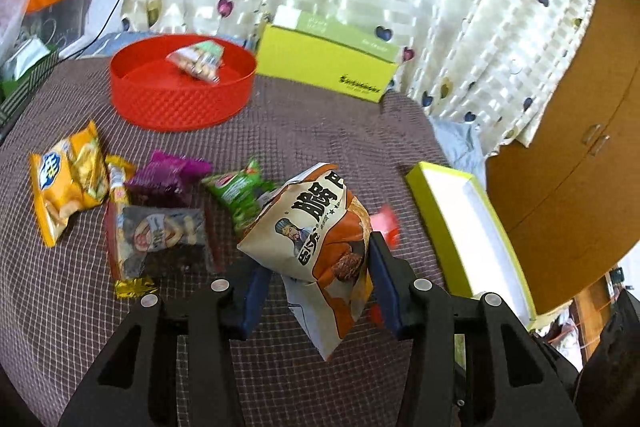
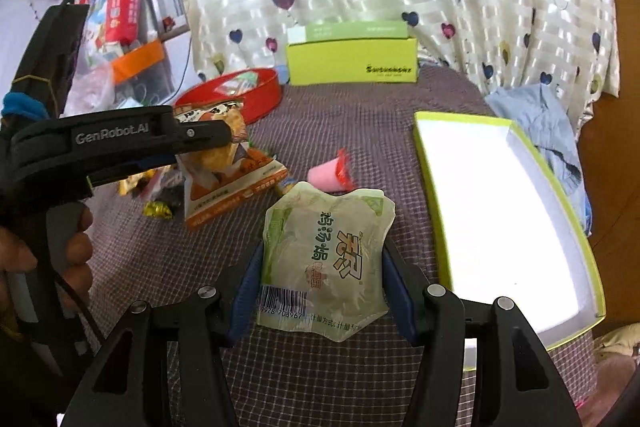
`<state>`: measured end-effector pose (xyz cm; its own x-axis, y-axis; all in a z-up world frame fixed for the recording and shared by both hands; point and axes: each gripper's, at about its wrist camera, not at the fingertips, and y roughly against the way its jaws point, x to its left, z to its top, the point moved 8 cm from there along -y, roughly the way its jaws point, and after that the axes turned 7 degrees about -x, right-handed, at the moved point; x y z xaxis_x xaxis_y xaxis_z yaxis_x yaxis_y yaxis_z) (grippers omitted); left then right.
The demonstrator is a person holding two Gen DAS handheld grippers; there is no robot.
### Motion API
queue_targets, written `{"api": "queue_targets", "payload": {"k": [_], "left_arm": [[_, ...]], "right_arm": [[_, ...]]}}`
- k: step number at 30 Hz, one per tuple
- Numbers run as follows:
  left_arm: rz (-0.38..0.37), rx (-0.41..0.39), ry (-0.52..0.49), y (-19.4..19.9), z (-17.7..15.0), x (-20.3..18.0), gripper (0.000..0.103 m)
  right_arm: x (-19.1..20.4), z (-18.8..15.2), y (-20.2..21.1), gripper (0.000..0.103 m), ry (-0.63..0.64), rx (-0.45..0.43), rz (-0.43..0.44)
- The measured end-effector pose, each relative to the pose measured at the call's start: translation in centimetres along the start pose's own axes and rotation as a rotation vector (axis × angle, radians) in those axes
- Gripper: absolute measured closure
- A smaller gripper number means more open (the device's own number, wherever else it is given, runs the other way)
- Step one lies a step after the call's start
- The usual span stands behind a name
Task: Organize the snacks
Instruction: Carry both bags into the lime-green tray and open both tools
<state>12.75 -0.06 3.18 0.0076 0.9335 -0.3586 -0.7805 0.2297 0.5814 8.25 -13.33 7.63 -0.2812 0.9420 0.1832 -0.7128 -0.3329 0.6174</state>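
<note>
My left gripper is shut on an orange-and-white snack bag, which hangs tilted above the checked tablecloth. The right wrist view shows that same bag at the left, clamped in the left gripper's fingers. My right gripper is shut on a pale green pouch with a barcode, held off the cloth. A red round tray at the back holds one snack pack. Loose snacks lie at the left: a yellow cracker bag, a purple pack, a green pack and a dark pack.
An open yellow-green box with a white inside lies at the right. A closed green box stands at the back by the heart-print curtain. A pink packet lies mid-table. A wooden cabinet stands right, a blue cloth beside it.
</note>
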Motion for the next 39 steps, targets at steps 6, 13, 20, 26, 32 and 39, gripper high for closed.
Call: {"api": "queue_targets", "payload": {"k": [6,13,20,26,32,39], "left_arm": [[-0.045,-0.011,-0.05,0.4,0.8,-3.2,0.055],[-0.105,0.0,-0.109,-0.5,1.2,-7.3,0.055],[-0.189,0.036,-0.166,-2.2,0.3,-12.2,0.055],[-0.256,0.089,-0.19,-4.3,-1.4,-15.8,0.055],[-0.29,0.156,-0.215,-6.8,-3.3,-18.1,0.055],[-0.29,0.219,-0.229,-9.1,-5.1,-18.9,0.055]], "right_arm": [[-2.5,1.1,1.1,0.047,-0.03,-0.03,-0.045],[-6.4,1.7,2.6,0.047,-0.073,-0.056,-0.116],[-11.0,1.2,3.2,0.047,-0.108,-0.039,-0.206],[-13.9,0.1,3.2,0.047,-0.124,-0.008,-0.259],[-15.7,-1.3,2.3,0.047,-0.129,0.039,-0.296],[-16.5,-2.5,1.2,0.047,-0.103,0.085,-0.321]]}}
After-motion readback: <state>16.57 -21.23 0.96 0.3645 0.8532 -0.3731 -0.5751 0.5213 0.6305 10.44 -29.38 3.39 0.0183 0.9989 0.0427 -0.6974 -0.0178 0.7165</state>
